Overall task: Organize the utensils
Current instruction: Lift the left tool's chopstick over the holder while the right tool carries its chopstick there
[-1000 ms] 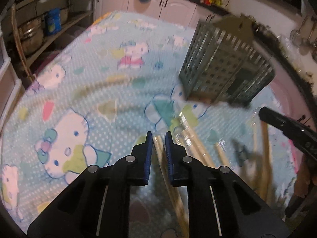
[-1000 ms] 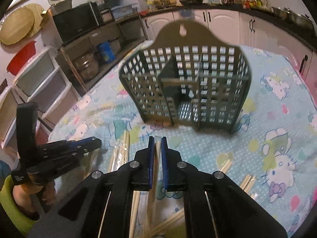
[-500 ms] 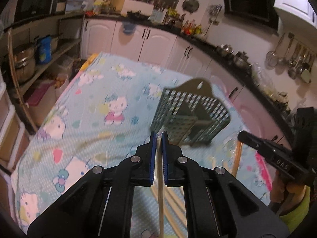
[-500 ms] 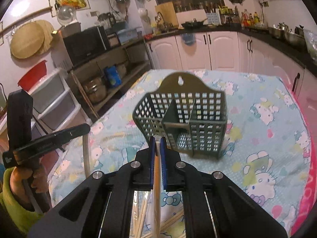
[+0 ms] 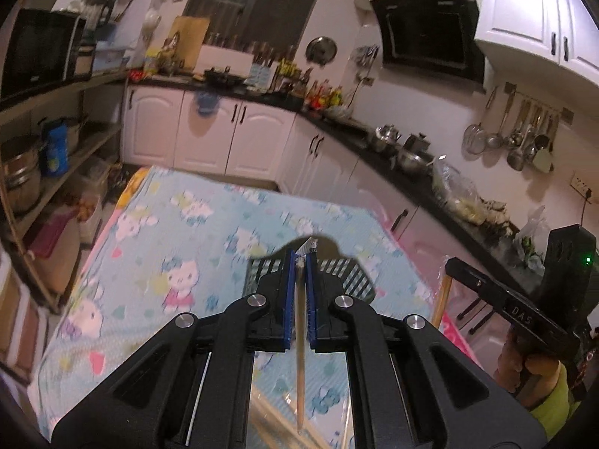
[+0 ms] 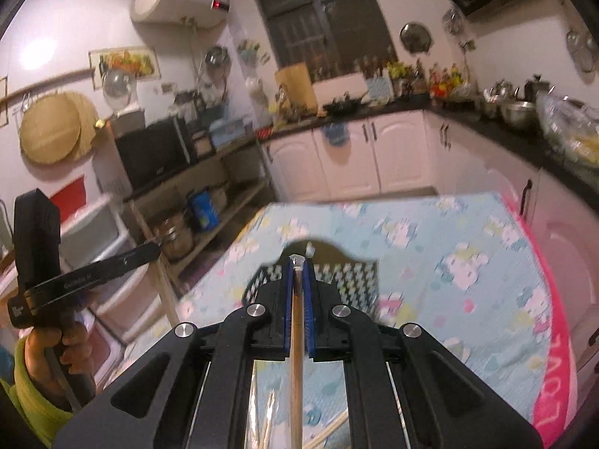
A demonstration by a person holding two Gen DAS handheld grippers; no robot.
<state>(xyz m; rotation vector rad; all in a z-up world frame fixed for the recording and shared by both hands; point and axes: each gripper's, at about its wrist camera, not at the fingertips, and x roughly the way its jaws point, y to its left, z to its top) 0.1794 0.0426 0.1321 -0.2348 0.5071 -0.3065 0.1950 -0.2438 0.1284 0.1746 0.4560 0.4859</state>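
My left gripper (image 5: 299, 262) is shut on a wooden chopstick (image 5: 299, 355) that hangs down between its blue pads, high above the table. My right gripper (image 6: 298, 263) is likewise shut on a second wooden chopstick (image 6: 296, 366). The green slotted utensil basket (image 5: 352, 273) stands on the table beyond the fingers, mostly hidden by them in both views; part of the basket (image 6: 355, 277) shows in the right wrist view. More chopsticks (image 6: 329, 430) lie on the cloth below. The right gripper's chopstick (image 5: 441, 295) also shows in the left wrist view.
The table wears a light blue cartoon-cat cloth (image 5: 179, 247) with a pink edge (image 6: 554, 336). White cabinets (image 5: 232, 134) and a dark counter with pots run behind and to the right. Open shelves (image 5: 56, 157) with pots stand on the left.
Both grippers have risen well above the table, each lifting a chopstick off the pile. The basket now looks smaller and sits behind the fingertips.
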